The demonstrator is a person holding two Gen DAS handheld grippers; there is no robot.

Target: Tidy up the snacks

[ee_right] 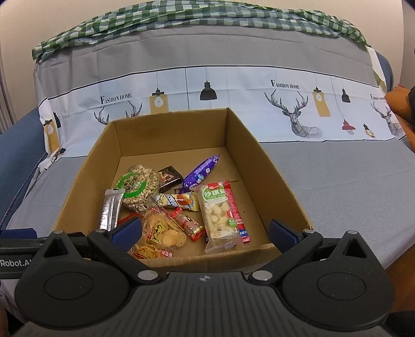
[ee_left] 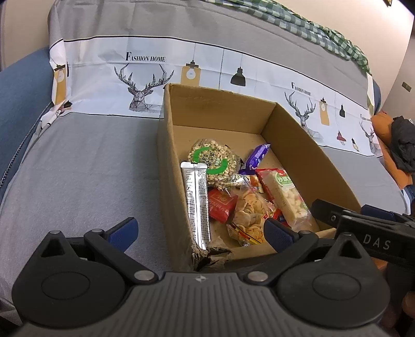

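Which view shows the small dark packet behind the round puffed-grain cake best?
The right wrist view: the dark packet lies exposed between the grain cake and the purple wrapper. In the left wrist view the cake almost entirely hides it.

A: What sort of place is this looking like?
B: A home, probably a living room. A printed cover [ee_right: 233,85] reading "Fashion Home" is draping a blue sofa [ee_left: 18,103], with checked cloth [ee_right: 181,18] lying along its back.
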